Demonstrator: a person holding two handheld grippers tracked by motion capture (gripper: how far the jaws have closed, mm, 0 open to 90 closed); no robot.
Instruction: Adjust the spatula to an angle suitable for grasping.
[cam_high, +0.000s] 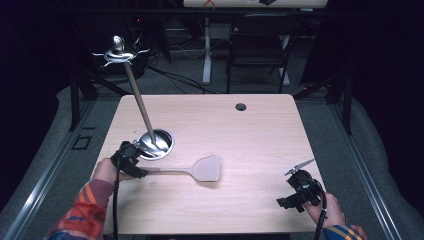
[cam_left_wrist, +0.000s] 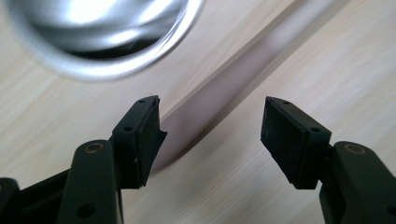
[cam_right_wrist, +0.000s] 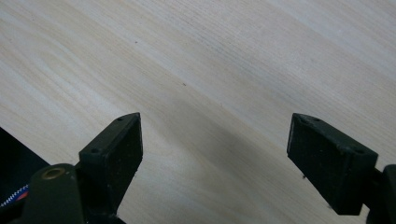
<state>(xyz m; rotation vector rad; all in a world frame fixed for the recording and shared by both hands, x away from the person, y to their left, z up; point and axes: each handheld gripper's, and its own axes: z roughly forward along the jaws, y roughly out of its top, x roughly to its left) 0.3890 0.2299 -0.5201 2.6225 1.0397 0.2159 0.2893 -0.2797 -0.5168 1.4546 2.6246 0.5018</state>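
High view: the left claw (cam_high: 136, 167) sits at the handle end of the spatula (cam_high: 200, 169), which lies flat on the counter (cam_high: 240, 140) just beside a steel cup (cam_high: 159, 144). Left gripper view shows its jaws apart, straddling the handle. The right claw (cam_high: 292, 197) hangs open near the front right corner

Steel cup (cam_left_wrist: 100, 39) cut off by top edge, blurred; spatula handle (cam_left_wrist: 224, 100) perhaps partly behind jaws.
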